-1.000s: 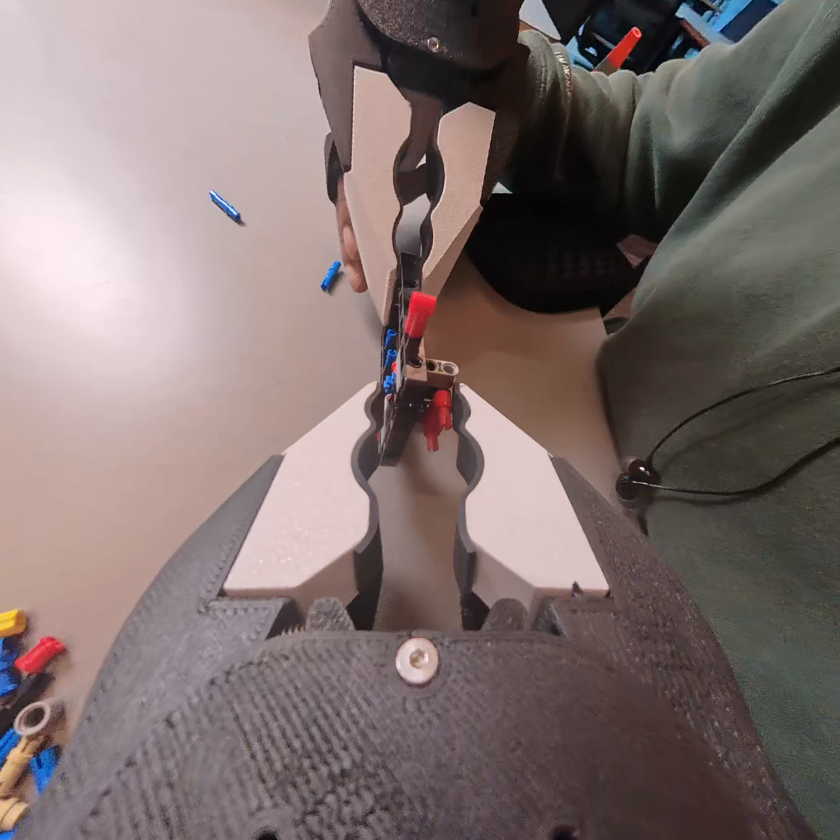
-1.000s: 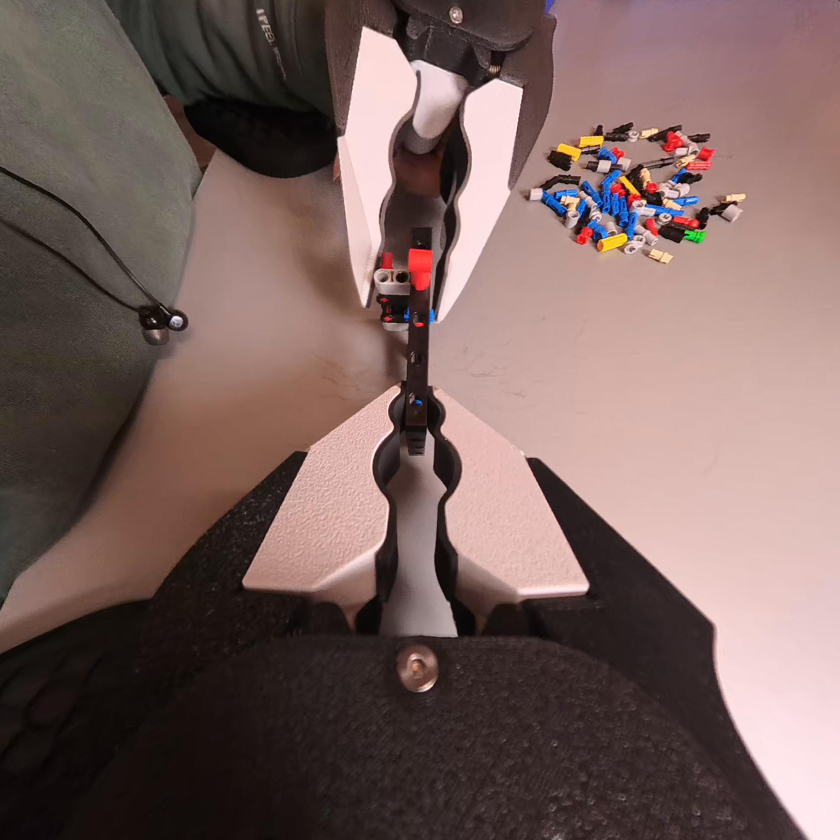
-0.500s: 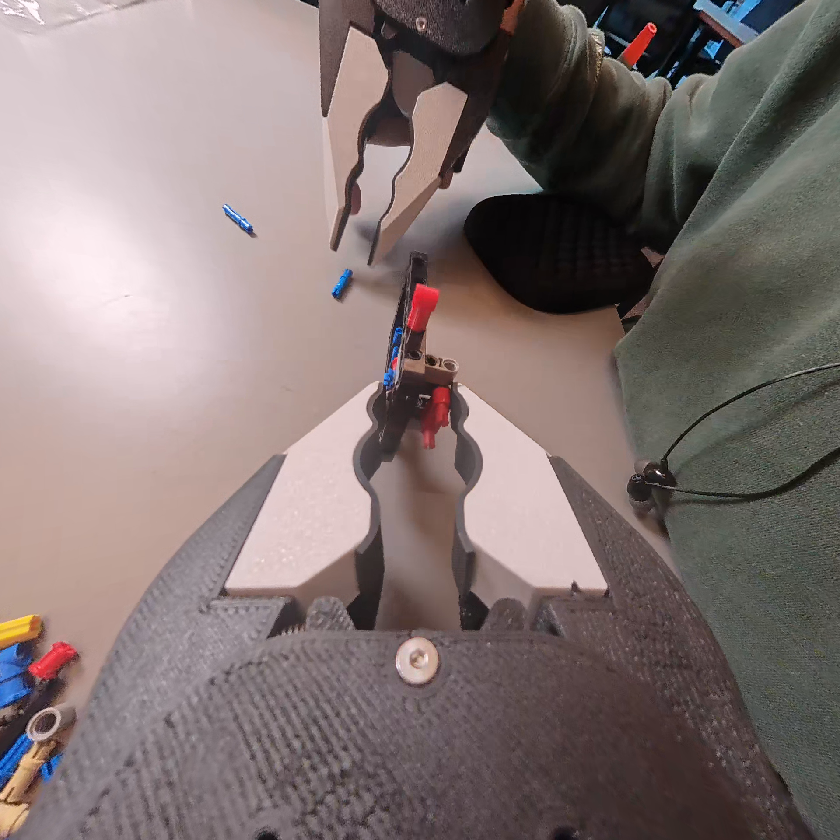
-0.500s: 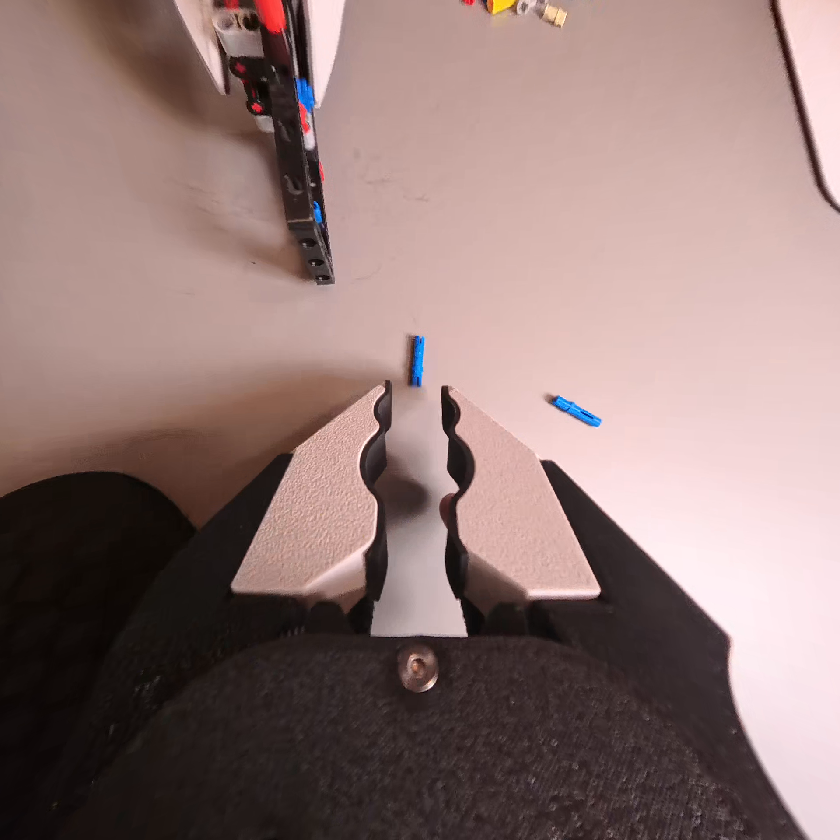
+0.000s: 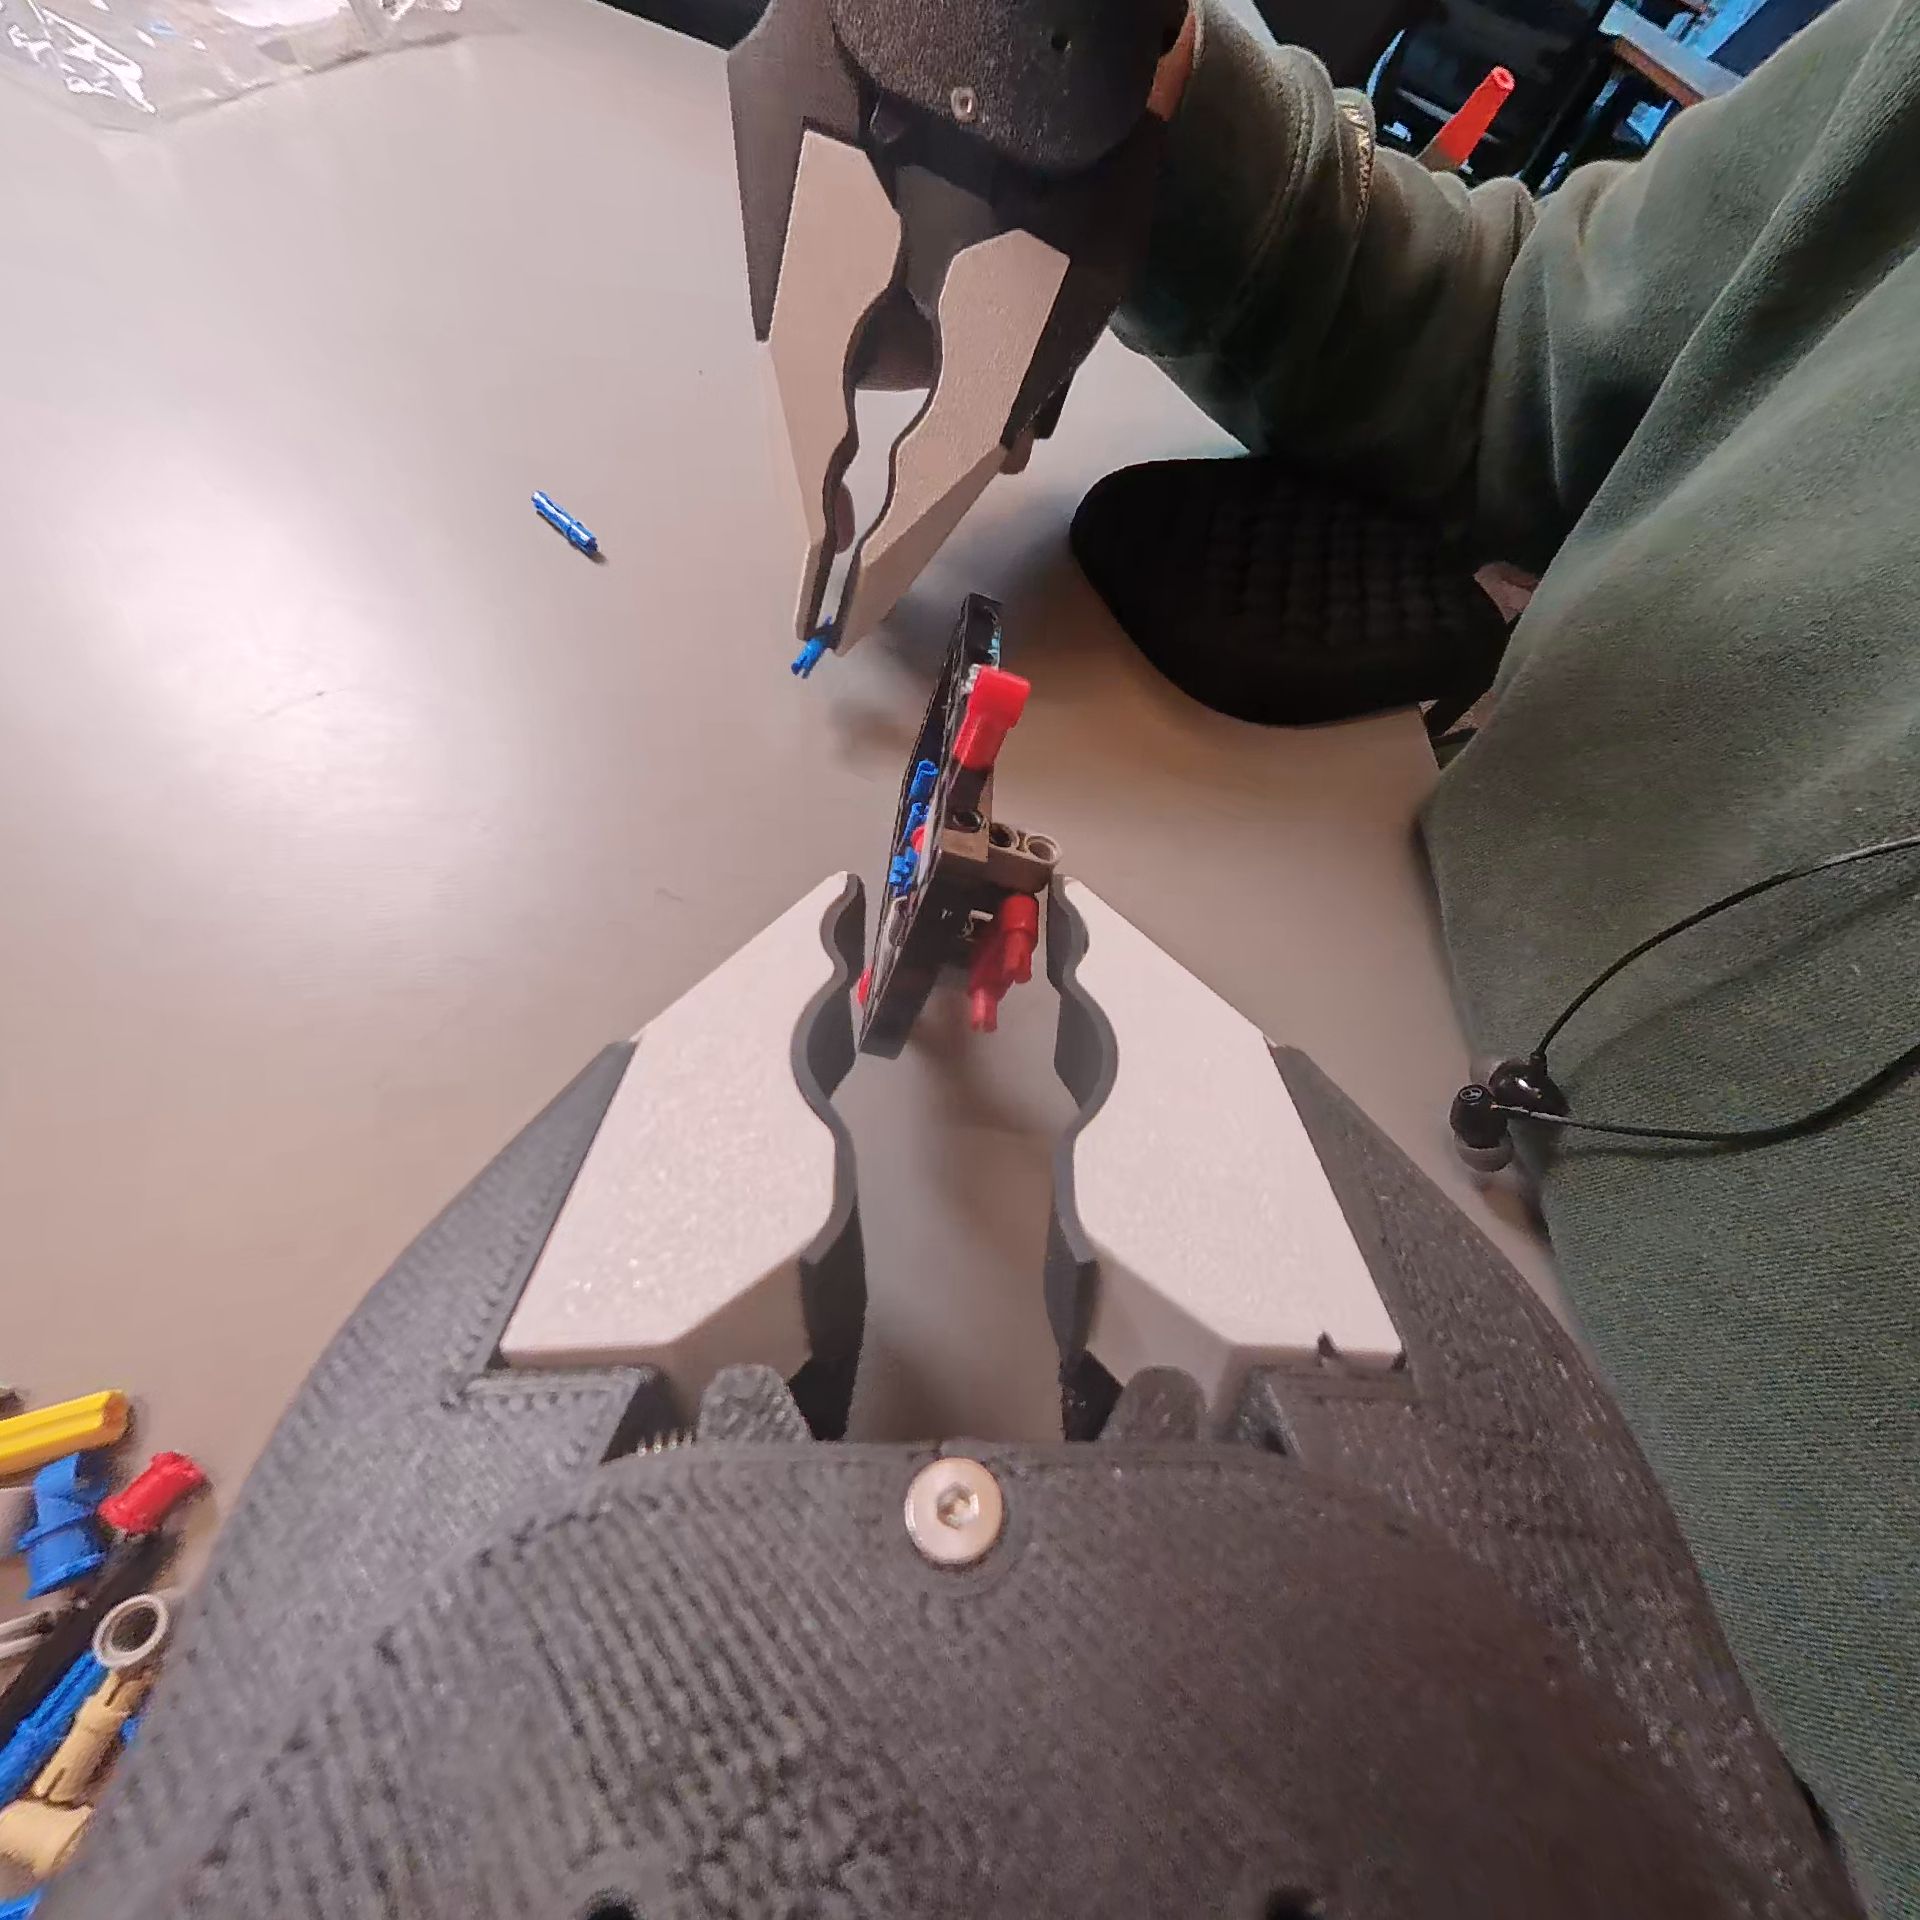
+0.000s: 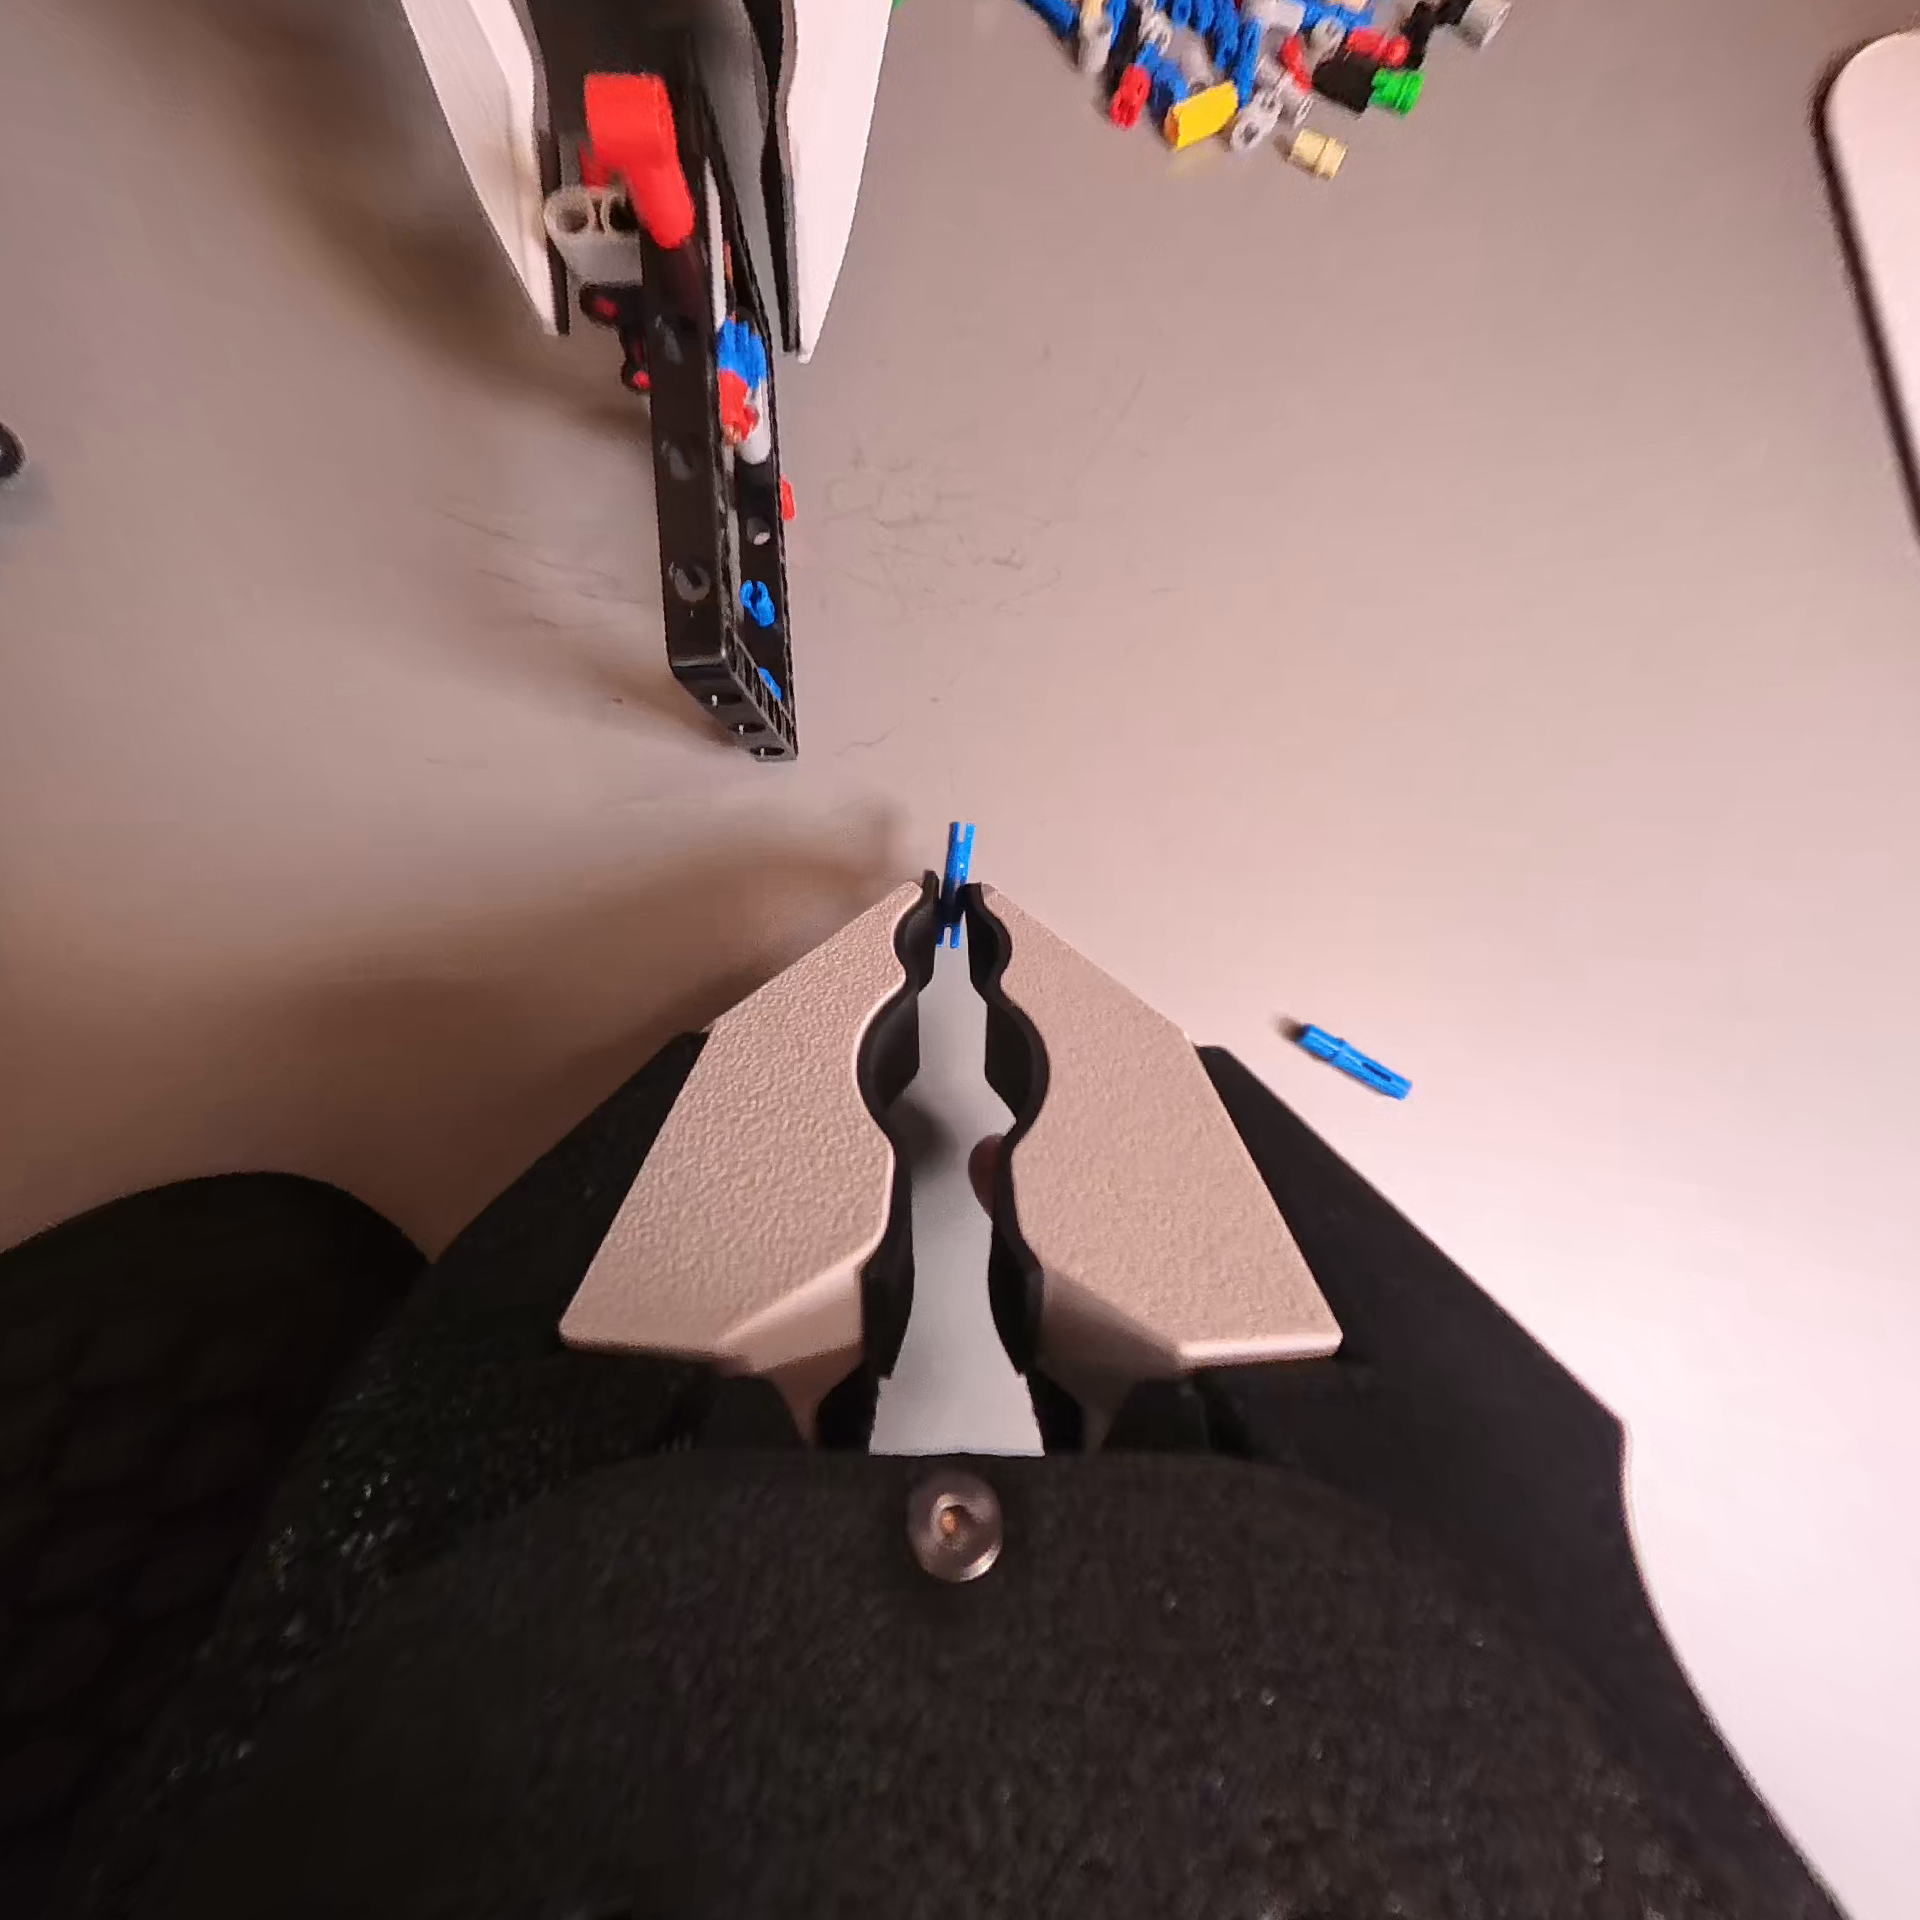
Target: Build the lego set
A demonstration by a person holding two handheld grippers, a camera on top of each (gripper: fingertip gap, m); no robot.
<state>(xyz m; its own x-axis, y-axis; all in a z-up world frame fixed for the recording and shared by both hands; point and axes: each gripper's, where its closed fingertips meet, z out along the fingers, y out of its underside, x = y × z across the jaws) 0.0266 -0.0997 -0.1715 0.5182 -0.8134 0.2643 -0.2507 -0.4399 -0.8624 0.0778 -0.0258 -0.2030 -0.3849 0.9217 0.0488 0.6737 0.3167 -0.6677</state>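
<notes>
pinching a blue pin (image 6: 954, 883) at its very tips just above the worktop (image 6: 1351, 623), the right tool (image 6: 948, 902) should square it to a free hole in the black beam assembly (image 5: 935, 831) the left tool (image 5: 954, 914) clamps upright, though that hole can't be made out.

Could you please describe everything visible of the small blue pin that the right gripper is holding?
The blue pin is a short, slender plastic connector with a slit end. It is pinched at the very tips of the right gripper, about half of it projecting forward beyond them. It sits close above the table; contact cannot be told.
</notes>
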